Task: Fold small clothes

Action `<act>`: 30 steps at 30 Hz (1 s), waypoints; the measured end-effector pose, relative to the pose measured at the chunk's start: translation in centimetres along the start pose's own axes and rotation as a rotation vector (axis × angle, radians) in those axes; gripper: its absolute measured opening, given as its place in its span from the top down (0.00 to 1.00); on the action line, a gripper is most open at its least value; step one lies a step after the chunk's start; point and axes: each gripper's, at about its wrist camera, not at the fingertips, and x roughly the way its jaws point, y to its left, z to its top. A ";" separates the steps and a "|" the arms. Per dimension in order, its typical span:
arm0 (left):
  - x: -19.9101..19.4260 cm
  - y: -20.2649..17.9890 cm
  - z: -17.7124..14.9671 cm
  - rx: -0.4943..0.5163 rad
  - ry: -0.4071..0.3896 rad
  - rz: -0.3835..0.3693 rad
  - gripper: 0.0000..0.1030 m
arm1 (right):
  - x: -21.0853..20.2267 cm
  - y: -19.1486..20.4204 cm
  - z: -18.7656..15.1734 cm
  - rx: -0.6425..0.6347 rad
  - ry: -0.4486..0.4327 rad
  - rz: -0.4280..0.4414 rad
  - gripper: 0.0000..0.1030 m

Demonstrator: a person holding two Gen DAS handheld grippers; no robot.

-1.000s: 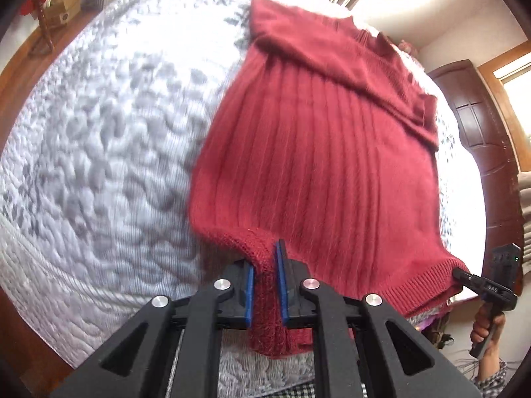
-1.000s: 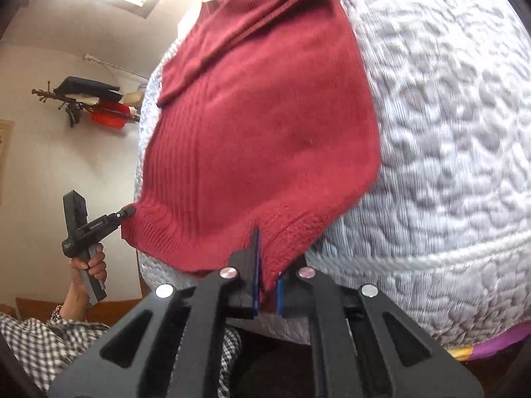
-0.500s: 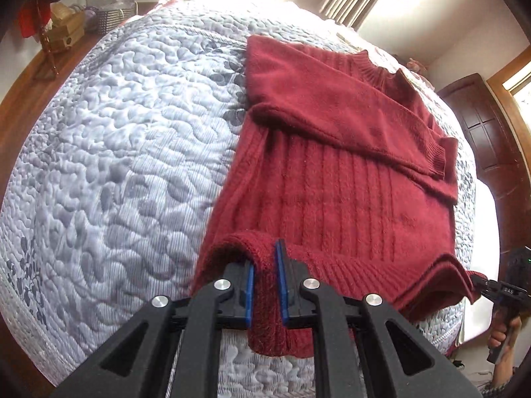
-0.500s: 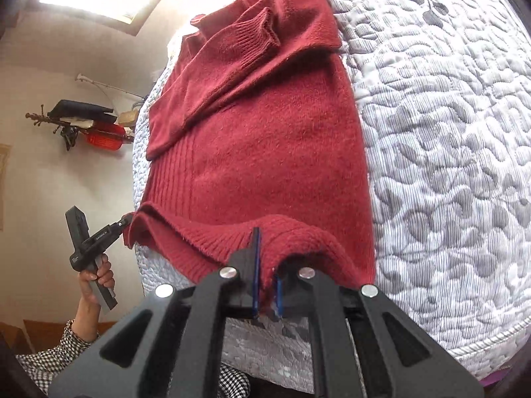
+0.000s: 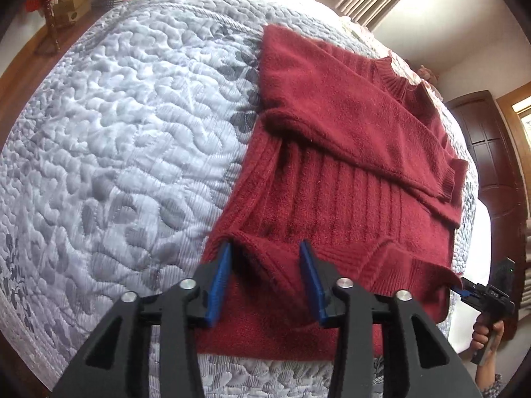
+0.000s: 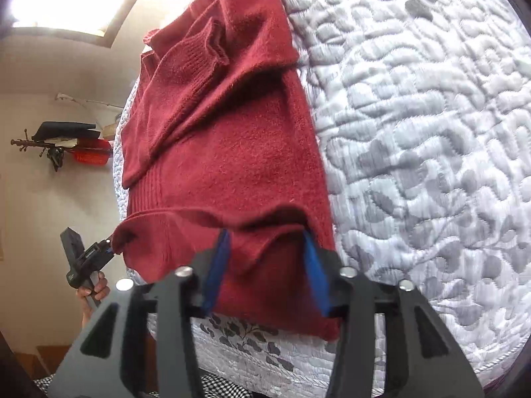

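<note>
Both your left tool [image 5: 265,278] and right tool [image 6: 265,265] stood wide, holding nothing. The sweater [image 5: 348,179] hem lay doubled up over its body in the lower frame, so I judge this fold was set.

The red ribbed knit sweater [image 5: 335,199] lies flat on the white quilted bedspread with grey leaf stitching [image 5: 126,139]; its sleeves are folded across the chest, below the collar at the far end; the hem end is doubled back over the body, nearest both cameras; the left gripper [image 5: 267,278] sits at the hem's left corner, its blue-padded jaws spread to either side of the fold; the right gripper [image 6: 265,265] sits likewise at the hem's right corner; bare bedspread stretches left of the sweater in the left wrist view and right of it in the right wrist view; a dark wooden door [image 5: 491,152] stands beyond the bed's far right side.
</note>
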 end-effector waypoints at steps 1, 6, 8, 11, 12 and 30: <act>-0.9 0.2 0.0 -0.001 -0.026 0.015 0.38 | -0.8 0.0 -0.1 -0.018 -0.020 -0.018 0.45; -3.8 -0.7 0.3 0.093 -0.114 0.084 0.34 | -3.6 1.4 -0.8 -0.156 -0.054 -0.083 0.45; -3.7 -1.9 0.4 0.170 -0.122 0.115 0.31 | -3.4 2.7 -1.1 -0.226 -0.052 -0.120 0.45; -2.4 -3.7 0.4 0.275 -0.111 0.169 0.30 | -1.9 4.4 -1.1 -0.322 -0.041 -0.196 0.45; -1.8 -4.4 0.4 0.313 -0.104 0.187 0.29 | -1.3 4.8 -1.0 -0.348 -0.040 -0.230 0.45; 4.6 -6.3 1.1 0.453 -0.002 0.190 0.75 | 3.6 5.3 0.0 -0.521 0.061 -0.291 0.89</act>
